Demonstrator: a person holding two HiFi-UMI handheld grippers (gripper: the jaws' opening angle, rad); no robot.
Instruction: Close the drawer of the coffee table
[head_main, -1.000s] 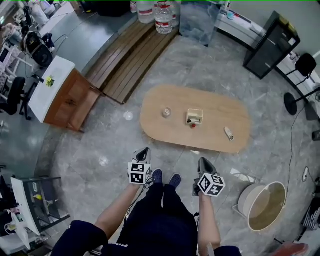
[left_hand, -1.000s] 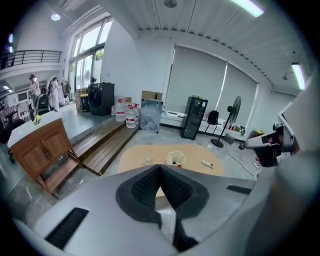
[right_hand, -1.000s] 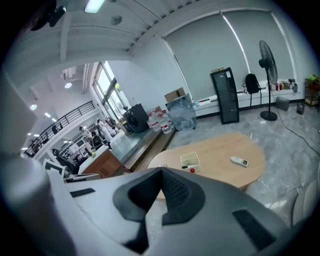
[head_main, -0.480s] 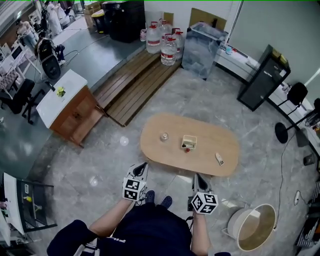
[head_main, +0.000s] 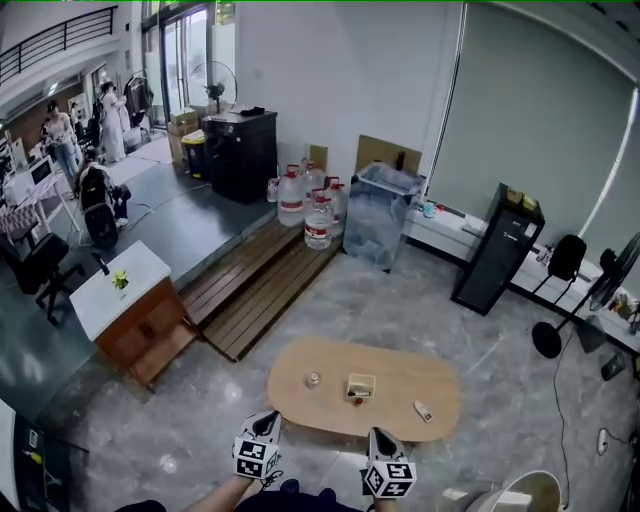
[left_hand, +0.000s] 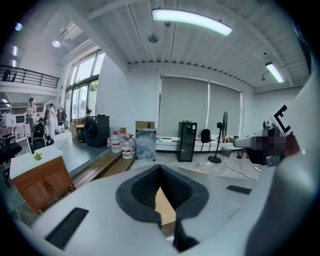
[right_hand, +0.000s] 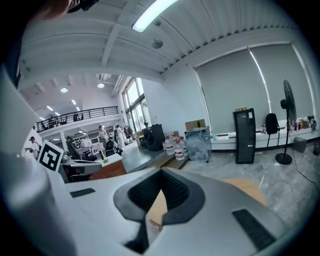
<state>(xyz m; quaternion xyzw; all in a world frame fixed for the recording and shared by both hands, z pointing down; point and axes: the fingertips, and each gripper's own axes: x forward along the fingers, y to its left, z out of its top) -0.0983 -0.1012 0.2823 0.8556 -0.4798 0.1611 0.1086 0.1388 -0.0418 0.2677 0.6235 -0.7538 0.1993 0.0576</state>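
The oval wooden coffee table (head_main: 395, 376) stands on the marble floor ahead of me, with a small glass (head_main: 313, 380), a little open box (head_main: 360, 385) and a remote (head_main: 423, 411) on top. No drawer shows from this angle. My left gripper (head_main: 263, 426) and right gripper (head_main: 379, 438) hover side by side short of the table's near edge, touching nothing. In the left gripper view the left gripper (left_hand: 160, 169) is shut and empty, with a sliver of tabletop (left_hand: 165, 206) showing beyond it. In the right gripper view the right gripper (right_hand: 160, 175) is likewise shut and empty.
A wooden cabinet with a white top (head_main: 125, 300) stands at the left, with a slatted wooden platform (head_main: 260, 285) beyond the table. Water bottles (head_main: 305, 210), a clear bin (head_main: 380, 215) and a black cabinet (head_main: 497, 262) line the far wall. A round tub (head_main: 520, 495) sits at the lower right.
Both grippers have risen, still shut. The head view has tipped upward, so the table now sits lower and smaller in it and much more of the room shows.
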